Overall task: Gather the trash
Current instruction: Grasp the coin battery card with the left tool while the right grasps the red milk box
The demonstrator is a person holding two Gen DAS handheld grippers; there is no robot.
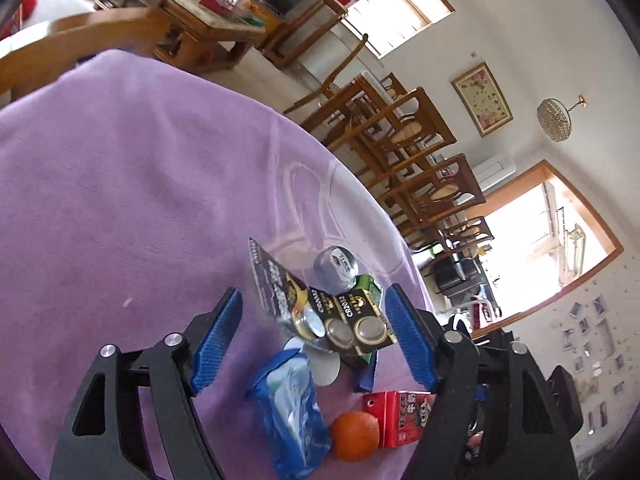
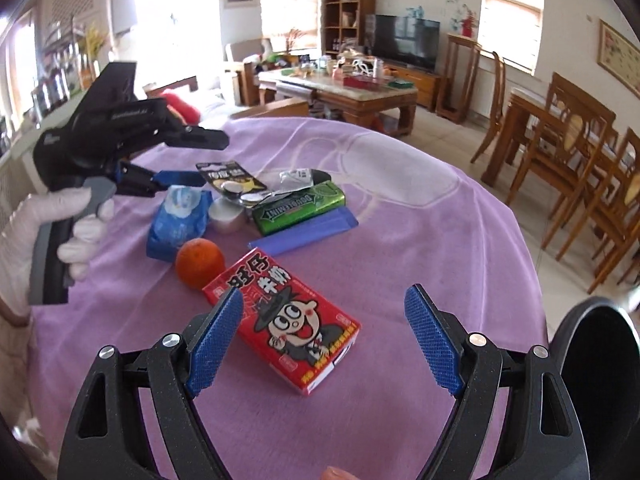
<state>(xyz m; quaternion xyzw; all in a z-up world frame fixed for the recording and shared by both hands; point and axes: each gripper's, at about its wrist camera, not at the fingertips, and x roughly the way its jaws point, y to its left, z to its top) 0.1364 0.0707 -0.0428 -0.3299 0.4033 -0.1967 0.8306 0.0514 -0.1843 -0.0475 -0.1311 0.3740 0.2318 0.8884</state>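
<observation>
Nearby, orange [image 2: 200,263] beside red carton [image 2: 286,330]; both hand-held grippers released (left [image 1: 314,346], right [image 2: 324,338]).

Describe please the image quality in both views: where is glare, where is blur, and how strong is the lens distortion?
Left wrist view: the doorway and window are blown out white, the purple tablecloth bulges with fisheye curvature, and the battery pack is sharp. Right wrist view: the windows behind the left gripper glare, the red box is crisp, and the dark bin sits in the vignetted corner.

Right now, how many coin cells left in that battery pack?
3 visible in the pack, in a row along its lower edge between the open left claw's fingers. More may be hidden.
</observation>
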